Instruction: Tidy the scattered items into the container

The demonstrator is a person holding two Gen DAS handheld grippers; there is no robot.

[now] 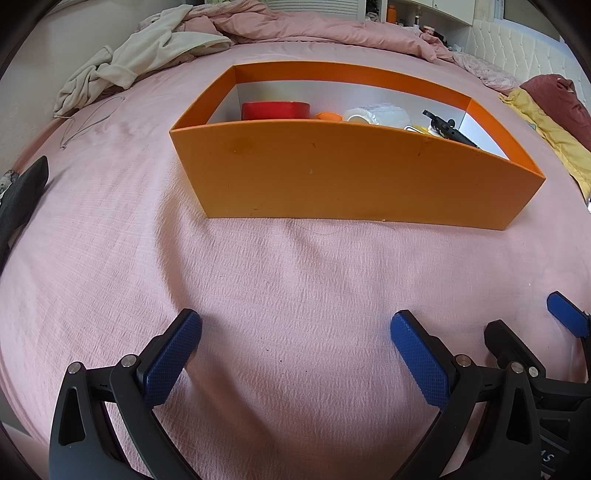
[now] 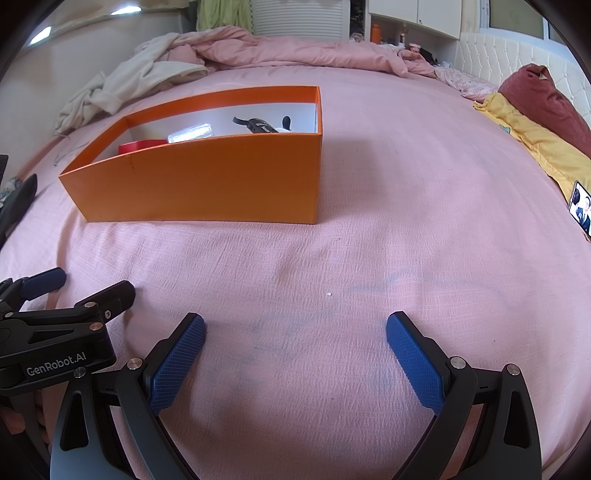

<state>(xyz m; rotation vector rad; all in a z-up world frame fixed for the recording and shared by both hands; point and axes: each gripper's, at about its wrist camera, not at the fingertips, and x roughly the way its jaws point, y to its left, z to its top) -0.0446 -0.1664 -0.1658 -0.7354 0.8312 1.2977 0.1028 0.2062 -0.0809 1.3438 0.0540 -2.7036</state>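
Note:
An orange box [image 1: 332,177] stands on the pink bedsheet, ahead of both grippers; it also shows in the right wrist view [image 2: 207,181]. Inside it lie a red tape roll [image 1: 275,110], a clear tape roll [image 1: 376,113], a small orange piece [image 1: 328,116] and a black tool [image 1: 448,129]. My left gripper [image 1: 295,332] is open and empty above the sheet, short of the box. My right gripper [image 2: 295,332] is open and empty, to the right of the left one. The box's floor is partly hidden by its near wall.
A cream garment [image 1: 140,59] and a pink duvet [image 1: 314,29] lie at the back. A yellow cloth [image 2: 535,147] and dark red pillow [image 2: 546,99] lie at the right, with a phone [image 2: 581,206]. A dark object [image 1: 22,192] lies at the left edge.

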